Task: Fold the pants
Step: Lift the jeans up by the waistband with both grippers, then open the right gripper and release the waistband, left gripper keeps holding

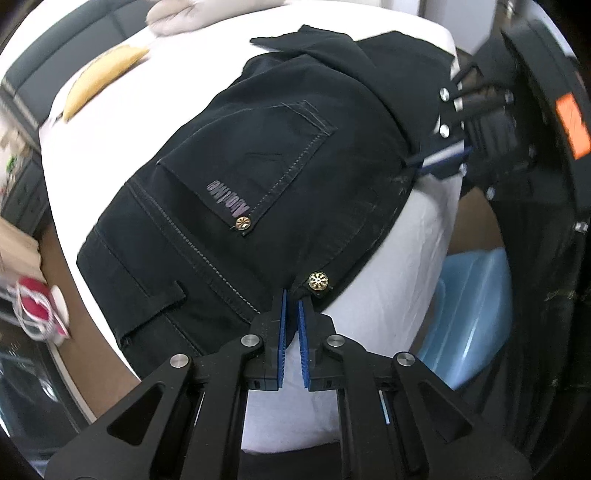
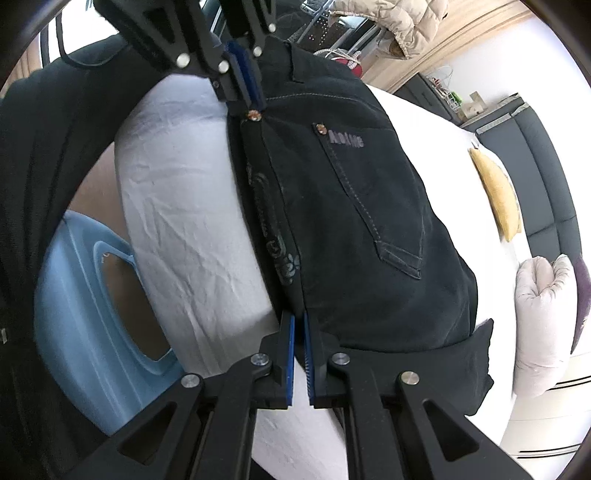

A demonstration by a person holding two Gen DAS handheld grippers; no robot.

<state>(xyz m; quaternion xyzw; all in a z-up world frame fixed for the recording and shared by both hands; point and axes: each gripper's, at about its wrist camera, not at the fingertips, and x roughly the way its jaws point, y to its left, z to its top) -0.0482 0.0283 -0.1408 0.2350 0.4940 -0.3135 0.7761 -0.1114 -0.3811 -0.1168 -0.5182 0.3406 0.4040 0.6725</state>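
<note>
Black pants (image 1: 258, 177) lie folded on the white bed sheet (image 1: 406, 240), back pocket and gold rivets facing up; they also show in the right wrist view (image 2: 362, 221). My left gripper (image 1: 291, 299) is shut on the pants' waistband corner beside a gold rivet (image 1: 318, 280). My right gripper (image 2: 298, 321) is shut on the pants' folded edge at the near side. The right gripper shows in the left wrist view (image 1: 448, 153) pinching the far edge. The left gripper shows in the right wrist view (image 2: 251, 99) at the waistband.
A yellow cushion (image 1: 99, 81) and a beige pillow (image 1: 177, 14) lie on the bed beyond the pants. A light blue plastic tub (image 2: 85, 306) stands on the floor beside the bed. Dark cabinets (image 2: 546, 147) stand past the bed.
</note>
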